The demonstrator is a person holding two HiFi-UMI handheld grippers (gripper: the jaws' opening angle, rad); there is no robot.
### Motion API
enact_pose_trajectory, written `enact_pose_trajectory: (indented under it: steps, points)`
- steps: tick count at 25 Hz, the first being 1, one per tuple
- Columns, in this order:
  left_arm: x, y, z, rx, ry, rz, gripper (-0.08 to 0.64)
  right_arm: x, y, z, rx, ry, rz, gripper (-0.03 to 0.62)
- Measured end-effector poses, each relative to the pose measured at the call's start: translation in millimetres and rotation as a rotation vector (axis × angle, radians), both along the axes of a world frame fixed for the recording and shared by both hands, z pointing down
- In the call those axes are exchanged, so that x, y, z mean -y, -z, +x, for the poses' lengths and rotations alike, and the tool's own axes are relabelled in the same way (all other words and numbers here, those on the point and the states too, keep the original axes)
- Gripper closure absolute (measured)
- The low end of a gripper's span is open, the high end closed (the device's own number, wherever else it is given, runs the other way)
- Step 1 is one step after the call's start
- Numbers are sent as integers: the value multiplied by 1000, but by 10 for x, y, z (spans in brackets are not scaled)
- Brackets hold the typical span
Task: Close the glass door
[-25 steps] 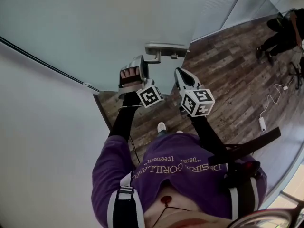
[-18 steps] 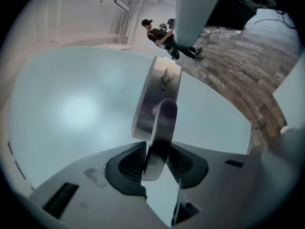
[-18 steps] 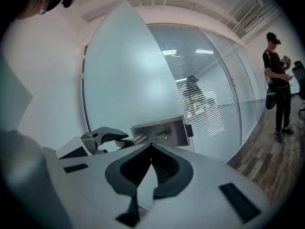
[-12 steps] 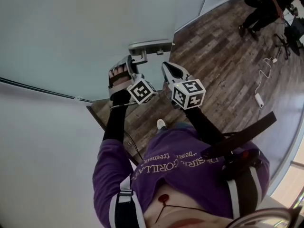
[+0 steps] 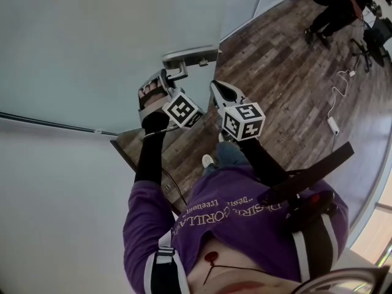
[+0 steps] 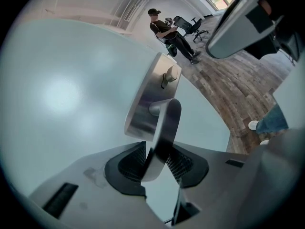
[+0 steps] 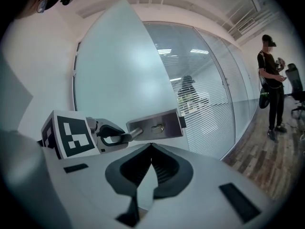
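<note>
The frosted glass door carries a steel handle plate near its edge. From the plate a flat steel lever runs back between the pads of my left gripper, which is shut on it. In the head view my left gripper sits just under the plate. My right gripper hangs to its right, off the door, with its tips together and nothing in them. The right gripper view shows those tips below the plate, and my left gripper on the lever.
A white wall meets the door at the left. The wood floor stretches to the right, with a white cable and power strip on it. A person stands by office chairs. A curved glass partition with blinds lies ahead.
The door handle and both grippers have shifted left and slightly up in the head view. My left gripper stays at the lever, and the room on the right has swung further into view.
</note>
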State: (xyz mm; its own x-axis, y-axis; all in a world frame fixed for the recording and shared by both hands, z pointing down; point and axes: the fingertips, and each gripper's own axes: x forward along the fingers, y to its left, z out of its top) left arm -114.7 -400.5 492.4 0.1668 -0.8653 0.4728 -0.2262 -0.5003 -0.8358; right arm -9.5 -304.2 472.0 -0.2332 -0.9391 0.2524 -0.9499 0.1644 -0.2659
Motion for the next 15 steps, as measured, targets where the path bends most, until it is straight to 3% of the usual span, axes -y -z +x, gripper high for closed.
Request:
enact_pose_trajectory:
  steps: [10,15]
  points:
    - [339,-37,94,-7,80,-7,442,502,-77,124,35,60,13,595]
    - [619,-10,150,13,105,-48,442,855,-29,277,37,78,11,595]
